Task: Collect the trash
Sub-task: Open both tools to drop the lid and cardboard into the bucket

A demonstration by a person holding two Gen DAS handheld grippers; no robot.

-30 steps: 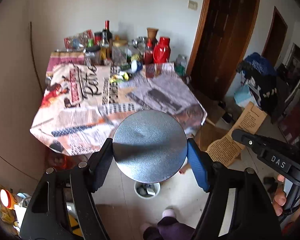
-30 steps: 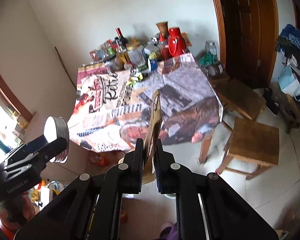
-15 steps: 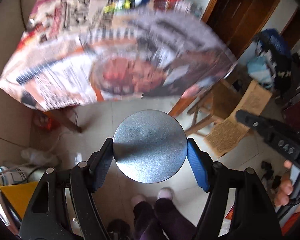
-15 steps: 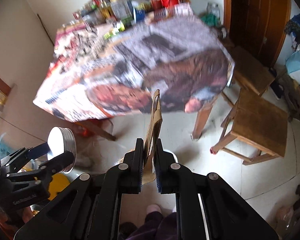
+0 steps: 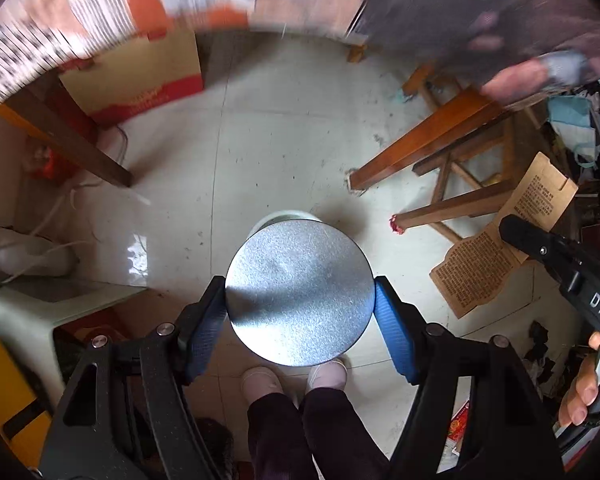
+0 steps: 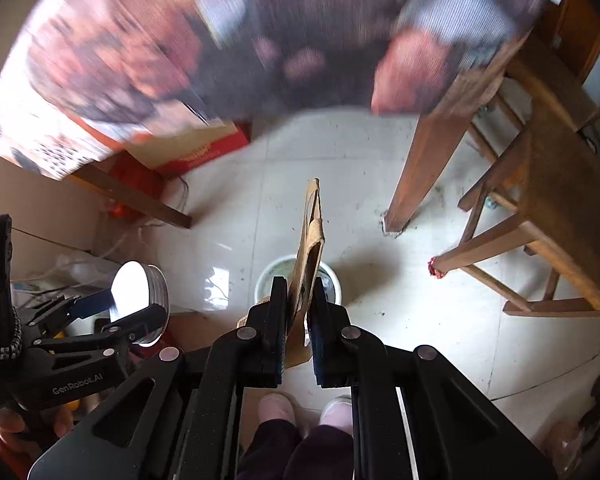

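Note:
My left gripper (image 5: 300, 312) is shut on a round silver metal lid (image 5: 298, 292), its blue pads pressing both edges. Just beyond the lid, the rim of a small white bin (image 5: 284, 216) shows on the floor. My right gripper (image 6: 298, 312) is shut on a flattened brown cardboard piece (image 6: 310, 236) that stands edge-on above the white bin (image 6: 334, 280). In the right wrist view the left gripper (image 6: 132, 314) and its lid (image 6: 134, 292) sit at the left. In the left wrist view the printed cardboard (image 5: 496, 252) hangs at the right.
Wooden table legs (image 6: 424, 176) and a wooden stool (image 6: 548, 216) stand to the right of the bin. A red and tan box (image 5: 140, 80) sits under the printed tablecloth (image 5: 60, 28). A person's pale shoes (image 6: 276, 408) are just behind the bin. White objects and cables lie at the left (image 5: 28, 256).
Both grippers have dropped from above table height to low over the floor and tipped downward. The table top has left view; the bin now lies right under them. Both grips are unchanged.

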